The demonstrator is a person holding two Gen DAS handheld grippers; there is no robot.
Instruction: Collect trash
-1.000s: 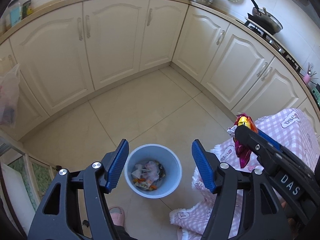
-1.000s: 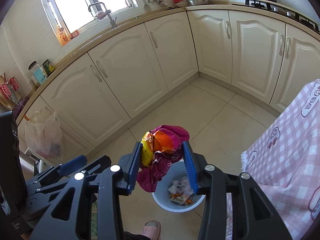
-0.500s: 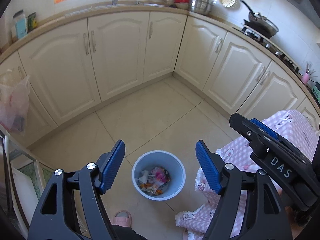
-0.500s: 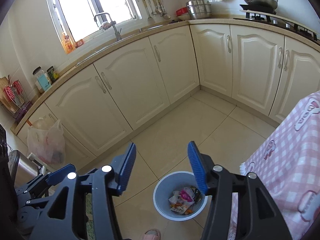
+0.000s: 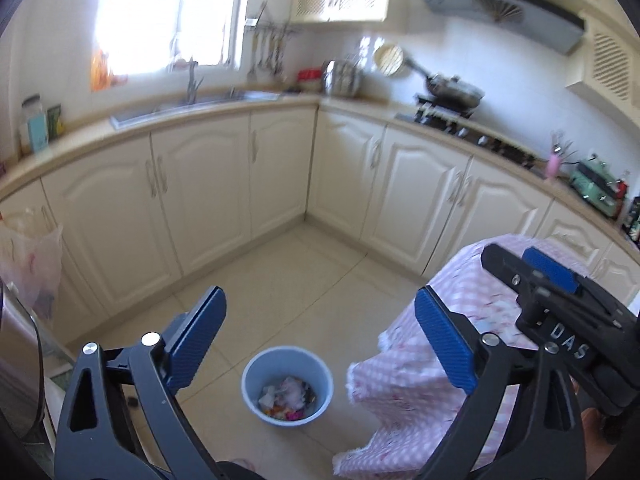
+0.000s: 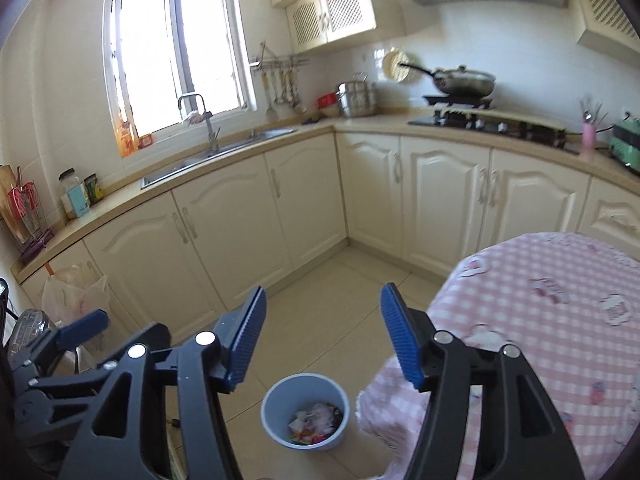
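White "DAS" lettering marks the right gripper (image 5: 552, 276).

A: State the colours at the floor.
B: The bin (image 6: 305, 416) is pale blue; the trash (image 6: 316, 420) inside shows white, pink and orange. The floor tiles (image 5: 304, 280) are beige.
A: And at 3 o'clock from the bin?
B: The tablecloth (image 6: 540, 320) is pink-and-white check with white badge motifs.
A: Gripper colours?
B: The left gripper (image 5: 320, 344) and right gripper (image 6: 322, 336) have black frames and blue ribbed pads.
A: Toward 12 o'clock?
B: Cream cabinets (image 6: 240, 232) under a tan countertop (image 6: 120, 204).
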